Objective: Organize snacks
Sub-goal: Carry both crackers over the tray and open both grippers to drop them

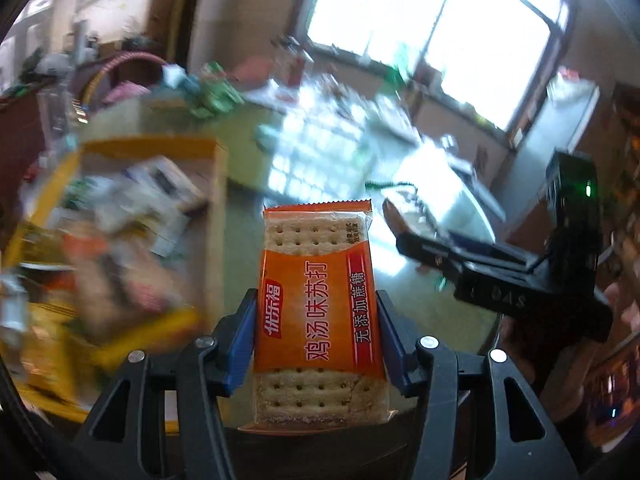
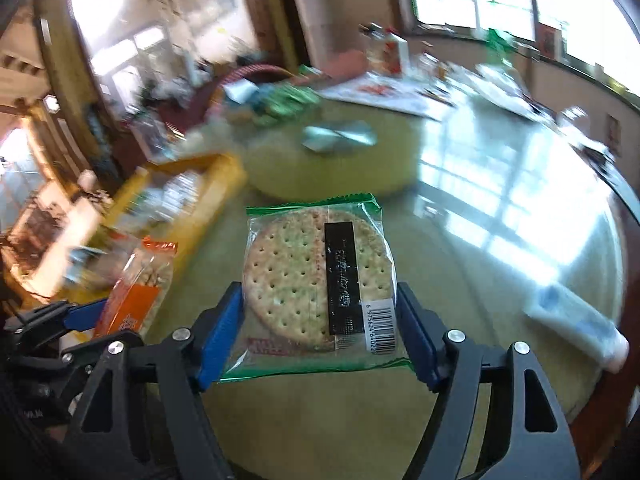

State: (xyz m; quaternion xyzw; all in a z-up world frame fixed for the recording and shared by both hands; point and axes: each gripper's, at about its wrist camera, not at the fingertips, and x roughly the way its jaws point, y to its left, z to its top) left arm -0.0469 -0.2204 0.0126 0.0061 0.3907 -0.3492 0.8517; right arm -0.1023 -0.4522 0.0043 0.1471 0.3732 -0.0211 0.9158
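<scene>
My left gripper [image 1: 316, 340] is shut on an orange soda cracker packet [image 1: 318, 304], held upright above the glass table. It also shows at the left of the right wrist view [image 2: 132, 292]. My right gripper [image 2: 320, 328] is shut on a green-edged clear packet of round crackers [image 2: 318, 276]. The right gripper's black body shows at the right of the left wrist view [image 1: 520, 276]. A yellow-rimmed box [image 1: 212, 184] full of mixed snack packets lies to the left of both grippers, blurred; it also shows in the right wrist view [image 2: 216, 184].
The round glass table [image 2: 480, 240] has a raised turntable [image 2: 332, 160] with a silver packet [image 2: 340, 136] and green packets [image 2: 288, 100]. A white tube [image 2: 576, 324] lies at the table's right edge. A basket [image 1: 124, 76] and clutter stand behind.
</scene>
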